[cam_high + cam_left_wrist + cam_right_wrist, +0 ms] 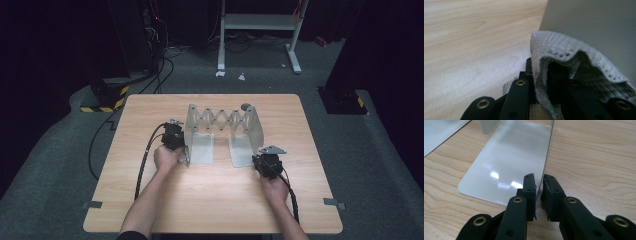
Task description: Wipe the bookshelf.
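A silver expanding metal rack [222, 120] stands mid-table, two upright end panels joined by a scissor lattice. My left gripper [180, 150] is at the outer side of the left panel [196, 125], shut on a grey textured cloth [184, 158]. In the left gripper view the cloth [559, 47] drapes over one jaw of the left gripper [541, 75], close to the grey panel [599, 30]. My right gripper [260, 157] is at the near edge of the right panel [255, 130]. In the right gripper view the right gripper [539, 187] pinches the thin panel edge [547, 152] beside its flat foot [509, 162].
The rack sits on a light wooden table [210, 200], with a small dark round object [246, 106] behind it at the far edge. Black cables [145, 165] trail off the table's left. A white metal stand [257, 22] is on the floor beyond.
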### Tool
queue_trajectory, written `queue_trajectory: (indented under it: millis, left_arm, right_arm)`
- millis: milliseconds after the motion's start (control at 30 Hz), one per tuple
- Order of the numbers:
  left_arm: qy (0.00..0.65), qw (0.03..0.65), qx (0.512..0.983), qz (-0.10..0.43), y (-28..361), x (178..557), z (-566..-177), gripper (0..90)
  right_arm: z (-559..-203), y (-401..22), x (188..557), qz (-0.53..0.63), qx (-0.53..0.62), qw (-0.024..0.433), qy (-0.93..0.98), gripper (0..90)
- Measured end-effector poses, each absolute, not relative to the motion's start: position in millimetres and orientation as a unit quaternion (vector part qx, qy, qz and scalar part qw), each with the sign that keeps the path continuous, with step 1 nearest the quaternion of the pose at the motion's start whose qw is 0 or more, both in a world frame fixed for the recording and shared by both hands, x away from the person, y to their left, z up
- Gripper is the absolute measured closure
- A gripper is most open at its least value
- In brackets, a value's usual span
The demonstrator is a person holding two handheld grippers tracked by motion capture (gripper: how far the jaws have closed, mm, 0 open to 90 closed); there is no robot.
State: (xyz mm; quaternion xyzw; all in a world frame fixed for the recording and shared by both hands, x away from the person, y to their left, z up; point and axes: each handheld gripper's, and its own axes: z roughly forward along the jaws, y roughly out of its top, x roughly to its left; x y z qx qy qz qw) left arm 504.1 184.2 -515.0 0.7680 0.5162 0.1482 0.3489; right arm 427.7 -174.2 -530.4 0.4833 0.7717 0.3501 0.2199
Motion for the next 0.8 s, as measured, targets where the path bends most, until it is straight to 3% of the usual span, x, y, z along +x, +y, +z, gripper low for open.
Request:
queue_trajectory:
  millis: [367, 667, 800]
  left_arm:
    - [0.507, 0.319, 0.783, 0.167, 203.1, 465.1, -507.2, 79.3]
    - [0.557, 0.306, 0.749, 0.187, 241.1, 453.0, -500.8, 77.3]
    - [0.562, 0.31, 0.744, 0.184, 247.1, 449.0, -497.3, 70.9]
  right_arm:
    - [-530.4, -174.9, 428.4, 0.352, 0.483, 0.217, 0.772, 80.6]
    - [-530.4, -175.4, 428.6, 0.354, 0.485, 0.213, 0.771, 79.8]
    - [-530.4, -175.9, 428.9, 0.355, 0.484, 0.211, 0.771, 79.4]
